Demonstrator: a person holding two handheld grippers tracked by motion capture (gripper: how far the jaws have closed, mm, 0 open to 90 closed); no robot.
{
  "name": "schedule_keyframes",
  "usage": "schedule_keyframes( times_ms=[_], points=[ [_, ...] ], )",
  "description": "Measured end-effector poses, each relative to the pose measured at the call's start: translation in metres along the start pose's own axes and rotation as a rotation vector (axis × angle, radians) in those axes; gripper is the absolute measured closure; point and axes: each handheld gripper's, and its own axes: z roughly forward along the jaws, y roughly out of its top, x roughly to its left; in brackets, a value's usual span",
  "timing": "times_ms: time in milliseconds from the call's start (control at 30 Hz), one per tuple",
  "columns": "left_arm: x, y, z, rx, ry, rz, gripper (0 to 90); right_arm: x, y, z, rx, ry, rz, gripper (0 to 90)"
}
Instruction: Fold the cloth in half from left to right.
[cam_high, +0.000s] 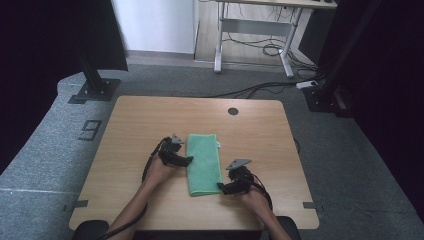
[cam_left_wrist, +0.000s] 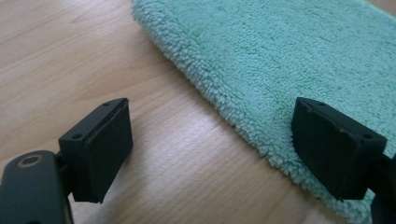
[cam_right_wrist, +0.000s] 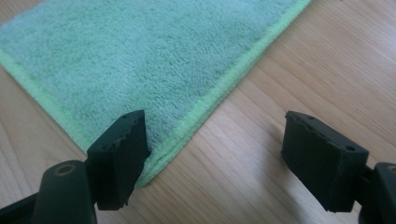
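Green cloth (cam_high: 204, 163) lengthwise front-to-back

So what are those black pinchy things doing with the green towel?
A person sits at a wooden table with a two-jaw gripper in each hand, working on a folded green towel that lies flat in the middle. The left gripper is at the towel's long left edge, jaws open, one jaw over the cloth and one over bare wood. The right gripper is at the near right corner, also open, straddling the stitched hem. Neither one is pinching the towel.
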Motion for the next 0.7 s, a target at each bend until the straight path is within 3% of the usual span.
schedule_keyframes(
  times_ms=[333,533,700],
  points=[
    [0.012,0.001,0.0,0.003,0.005,-0.004,13.4,0.02,0.011,0.01,-0.002,0.013,-0.018,21.0],
    [0.01,0.0,-0.001,-0.001,0.016,-0.018,14.3,0.019,0.01,0.012,-0.021,0.022,-0.014,19.7],
    [0.007,-0.001,-0.003,0.006,0.023,-0.025,15.8,0.022,0.009,0.01,-0.019,0.02,-0.018,23.8]
  ],
)
